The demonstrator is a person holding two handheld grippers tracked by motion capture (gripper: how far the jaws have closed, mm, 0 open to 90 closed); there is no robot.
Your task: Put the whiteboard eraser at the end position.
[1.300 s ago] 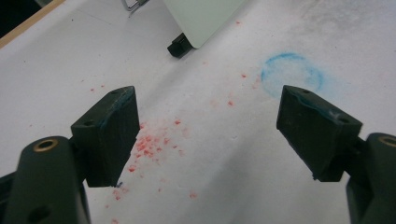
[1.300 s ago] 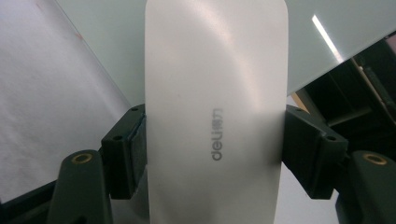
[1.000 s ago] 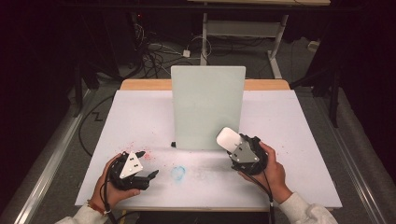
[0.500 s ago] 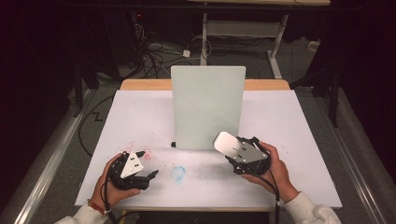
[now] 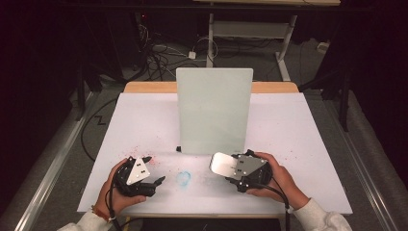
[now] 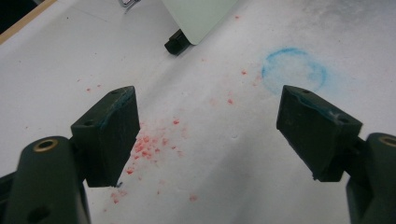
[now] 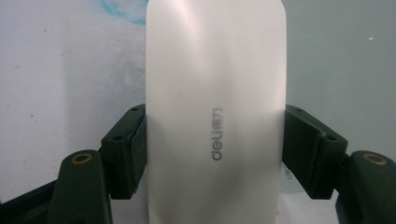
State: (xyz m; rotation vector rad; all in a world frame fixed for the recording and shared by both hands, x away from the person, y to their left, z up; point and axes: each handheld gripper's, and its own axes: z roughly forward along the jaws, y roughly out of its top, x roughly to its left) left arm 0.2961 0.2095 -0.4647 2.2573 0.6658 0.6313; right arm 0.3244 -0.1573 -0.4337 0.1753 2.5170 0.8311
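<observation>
In the high view, a white-covered tabletop (image 5: 298,139) carries an upright pale green rectangular panel (image 5: 214,109) standing near its middle on small black feet. The person's right hand (image 5: 276,179) holds the right hand-held gripper (image 5: 226,166) in front of the panel's lower right corner, with a smooth white oblong mouse-like device (image 5: 221,163) sticking out of its tip toward the left. The left hand (image 5: 115,192) holds the left hand-held gripper (image 5: 155,169) near the front left of the tabletop, well apart from the right one.

The right gripper view adds what the high view cannot resolve: the white device (image 7: 215,112) sits squarely between the two black jaws, both pads pressed against its long sides, and grey "deli" lettering runs along its surface. A blue smear on the tabletop shows just past its far end.

The left gripper view shows its two black jaws spread wide with nothing between them, only bare tabletop. Scattered red crumbs (image 6: 149,144) lie on the white surface near the left-side jaw, and a faint blue chalk-like ring (image 6: 293,70) is drawn just beyond the other jaw. The panel's lower corner (image 6: 201,18) and one black foot (image 6: 176,42) show at the top of that view. From above, the ring (image 5: 183,178) lies between the two grippers, and the red specks (image 5: 129,160) sit by the left hand.
</observation>
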